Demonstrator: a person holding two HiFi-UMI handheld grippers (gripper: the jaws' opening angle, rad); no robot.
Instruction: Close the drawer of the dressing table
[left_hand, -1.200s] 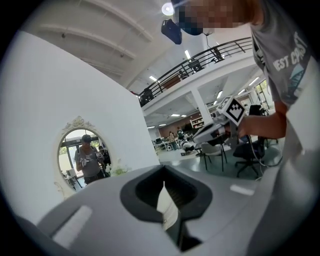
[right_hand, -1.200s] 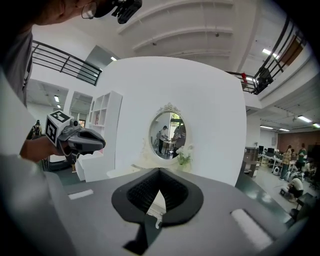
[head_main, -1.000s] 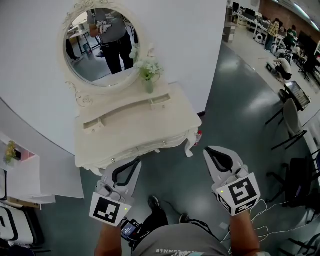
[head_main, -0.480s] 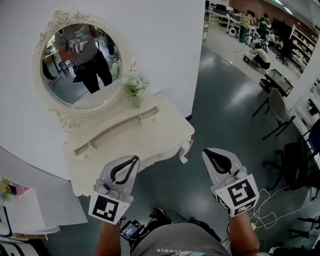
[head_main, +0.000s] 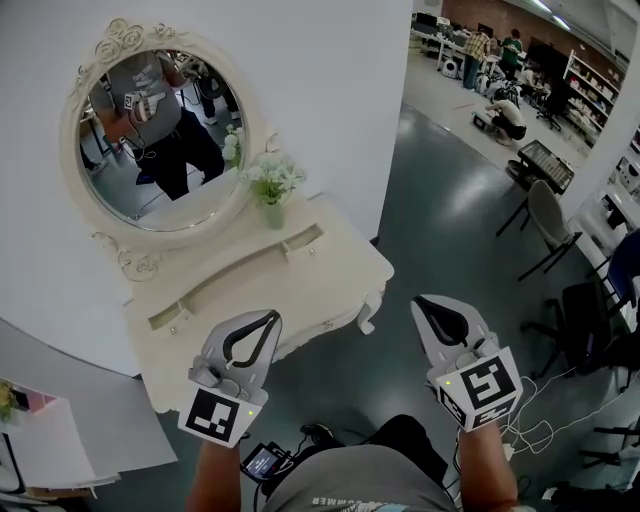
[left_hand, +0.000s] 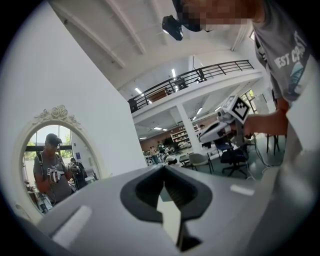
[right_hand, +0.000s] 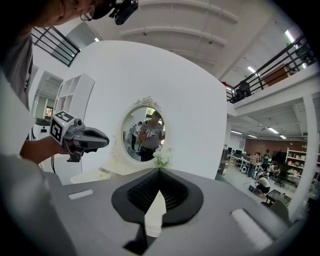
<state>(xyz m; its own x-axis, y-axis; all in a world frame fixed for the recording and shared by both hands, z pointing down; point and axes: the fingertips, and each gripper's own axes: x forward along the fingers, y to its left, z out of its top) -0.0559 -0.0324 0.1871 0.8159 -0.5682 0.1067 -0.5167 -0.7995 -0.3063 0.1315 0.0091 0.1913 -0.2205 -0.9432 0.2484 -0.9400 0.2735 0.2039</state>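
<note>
The dressing table (head_main: 330, 262) stands against the white wall ahead of you under its round mirror (head_main: 150, 130), with your left claw (head_main: 268, 320) over its front edge and your right claw (head_main: 420, 303) above the floor beside it, both pinched together on nothing.

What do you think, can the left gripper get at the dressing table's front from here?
Probably yes. The left gripper, jaws shut and empty, hangs right by the front edge of the dressing table, and nothing shows between them in the head view. The flower vase stands back by the mirror.
</note>
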